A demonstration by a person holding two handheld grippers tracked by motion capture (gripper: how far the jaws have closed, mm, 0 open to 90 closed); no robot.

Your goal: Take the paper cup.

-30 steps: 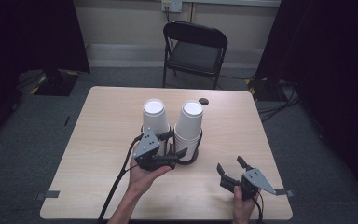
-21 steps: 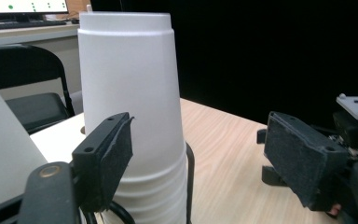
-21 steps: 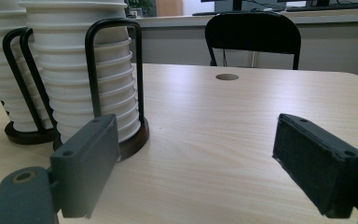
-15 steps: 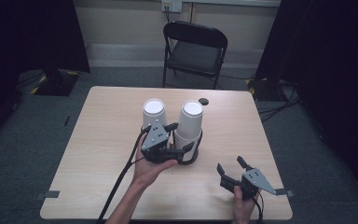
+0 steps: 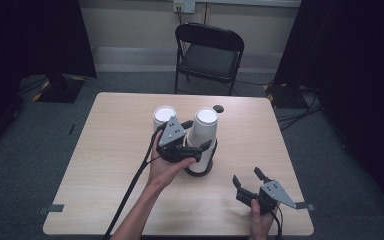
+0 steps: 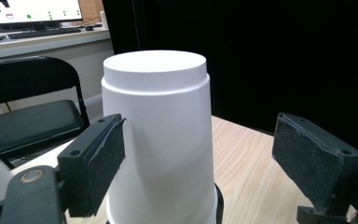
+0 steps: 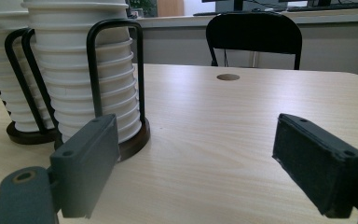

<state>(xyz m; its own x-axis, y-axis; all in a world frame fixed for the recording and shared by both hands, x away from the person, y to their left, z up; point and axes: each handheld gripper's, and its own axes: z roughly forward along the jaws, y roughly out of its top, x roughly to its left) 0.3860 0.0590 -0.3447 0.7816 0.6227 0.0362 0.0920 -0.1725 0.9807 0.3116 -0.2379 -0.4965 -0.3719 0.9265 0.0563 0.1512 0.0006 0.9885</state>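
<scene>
Two stacks of upside-down white cups stand mid-table, each in a black wire holder on a dark base: the left stack (image 5: 164, 114) (image 7: 4, 60) and the right stack (image 5: 205, 120) (image 7: 86, 70). My left gripper (image 5: 198, 135) (image 6: 200, 154) straddles the top cup (image 6: 161, 140) of the right stack. Its jaws have just been opening; the left pad (image 6: 95, 163) sits close beside the cup wall and the right pad (image 6: 314, 163) stands clear of it. My right gripper (image 5: 246, 176) (image 7: 205, 158) rests open near the table's front right, nothing between its pads.
A black folding chair (image 5: 207, 55) (image 7: 254, 32) stands behind the table's far edge. A small dark round spot (image 5: 218, 108) (image 7: 228, 77) lies on the wooden table (image 5: 105, 165) behind the right stack. The left gripper's cable (image 5: 130, 190) trails to the front edge.
My left gripper rose from low beside the stacks to the top of the right stack and its jaws spread apart. The right gripper stayed put.
</scene>
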